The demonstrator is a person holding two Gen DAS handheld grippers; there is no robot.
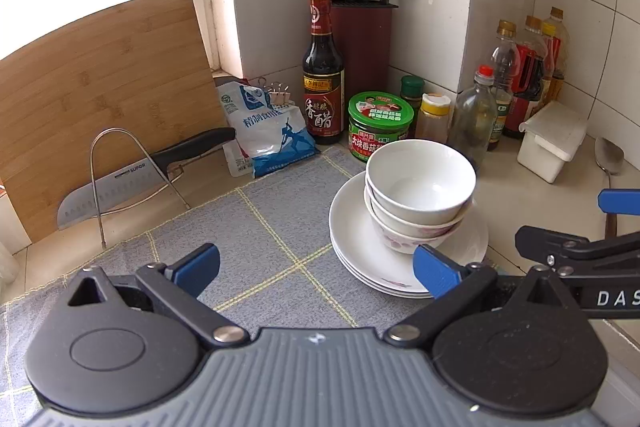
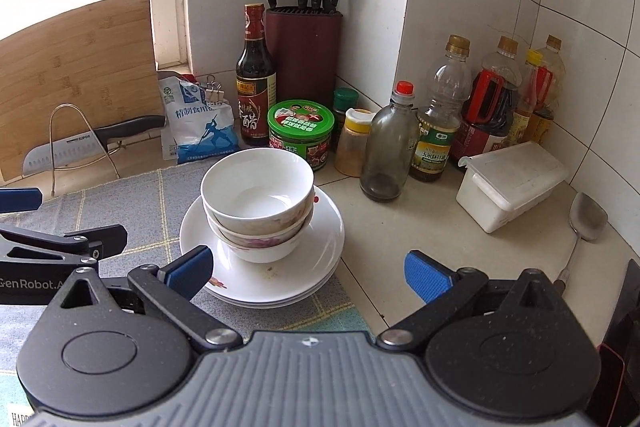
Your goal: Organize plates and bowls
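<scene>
Three nested white bowls (image 1: 420,187) (image 2: 258,195) stand on a stack of white plates (image 1: 360,251) (image 2: 316,247) at the right edge of a grey checked mat (image 1: 256,235) (image 2: 120,211). The lowest bowl has a pink flower pattern. My left gripper (image 1: 316,269) is open with nothing between its blue pads; its right pad sits just in front of the plates' near rim. My right gripper (image 2: 306,273) is open too, hovering before the stack, with its left pad over the plates' near left edge.
Behind the stack stand a green-lidded jar (image 1: 380,125), a vinegar bottle (image 1: 323,75), a knife block (image 1: 362,39), a salt bag (image 1: 268,131) and several oil bottles (image 2: 492,107). A white lidded box (image 2: 508,183) and a metal spoon (image 2: 586,219) lie right. A bamboo board (image 1: 100,95) and a knife on a rack (image 1: 120,183) are left.
</scene>
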